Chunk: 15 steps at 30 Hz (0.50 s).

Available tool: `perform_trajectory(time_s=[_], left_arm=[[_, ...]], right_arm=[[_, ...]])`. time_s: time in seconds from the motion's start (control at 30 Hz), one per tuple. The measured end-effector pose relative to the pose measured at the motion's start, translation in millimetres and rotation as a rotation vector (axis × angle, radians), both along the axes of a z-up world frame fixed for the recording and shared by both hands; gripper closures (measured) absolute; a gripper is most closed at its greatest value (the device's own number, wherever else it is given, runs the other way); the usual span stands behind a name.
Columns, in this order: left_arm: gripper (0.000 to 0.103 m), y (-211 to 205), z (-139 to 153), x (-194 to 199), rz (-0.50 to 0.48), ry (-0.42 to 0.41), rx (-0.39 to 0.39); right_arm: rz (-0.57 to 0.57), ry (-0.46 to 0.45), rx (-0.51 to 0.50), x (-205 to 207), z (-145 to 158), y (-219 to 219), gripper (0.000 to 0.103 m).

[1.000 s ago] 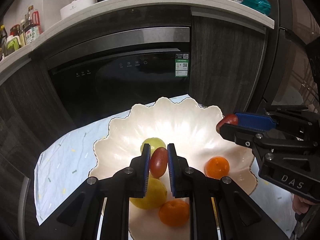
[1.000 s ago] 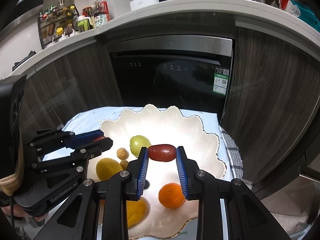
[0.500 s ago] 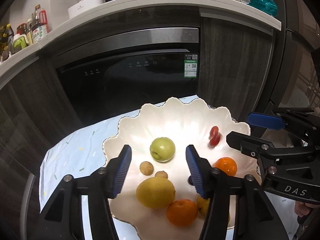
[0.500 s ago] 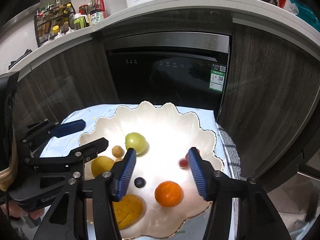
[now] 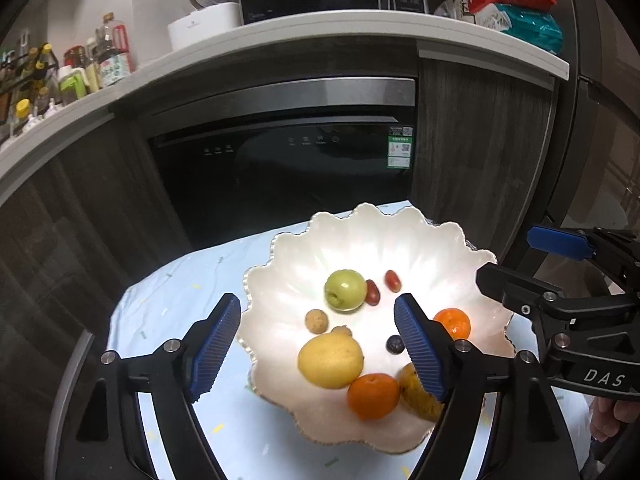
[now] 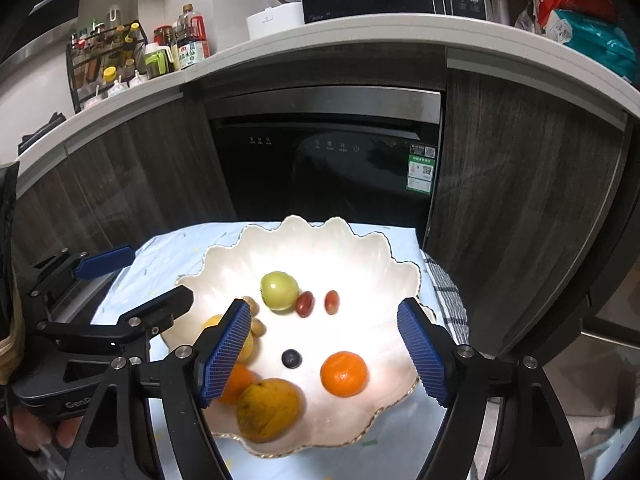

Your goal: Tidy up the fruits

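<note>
Item: two red grape tomatoes (image 5: pixel 382 286), lying side by side mid-bowl (image 5: pixel 404 236) beside the green fruit (image 5: pixel 345 290), ahead of both my grippers. Left gripper (image 5: pixel 318 340) and right gripper (image 6: pixel 320 352): jaws opening, nothing between the pads.

The right tongs (image 5: pixel 560 264) have the white letters "DAS" on their black body. The left tongs (image 6: pixel 136 276) show "Gen", then the word gets cut off. The green sticker (image 6: pixel 421 171) on the black oven door has print too small to read.
</note>
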<state>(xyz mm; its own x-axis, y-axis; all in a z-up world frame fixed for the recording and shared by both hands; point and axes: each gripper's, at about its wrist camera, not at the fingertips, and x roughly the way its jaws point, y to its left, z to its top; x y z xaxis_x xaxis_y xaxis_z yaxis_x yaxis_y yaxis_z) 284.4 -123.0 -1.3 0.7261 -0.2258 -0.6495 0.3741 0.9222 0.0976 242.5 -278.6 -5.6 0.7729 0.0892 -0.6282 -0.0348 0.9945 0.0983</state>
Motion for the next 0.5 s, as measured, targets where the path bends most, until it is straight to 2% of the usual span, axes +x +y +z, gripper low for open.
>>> perform_trajectory(time_s=[0.2,0.5], left_arm=[[0.015,12.9,16.6,-22.7,0.038,-0.032,-0.005],[0.010,29.2,29.7,-56.2,0.086,-0.057,-0.005]], right_arm=[[-0.018,-0.023,-0.001,-19.8,12.8,5.7,0.023],[-0.032,-0.043,-0.028,-52.8,25.9,16.9,0.022]])
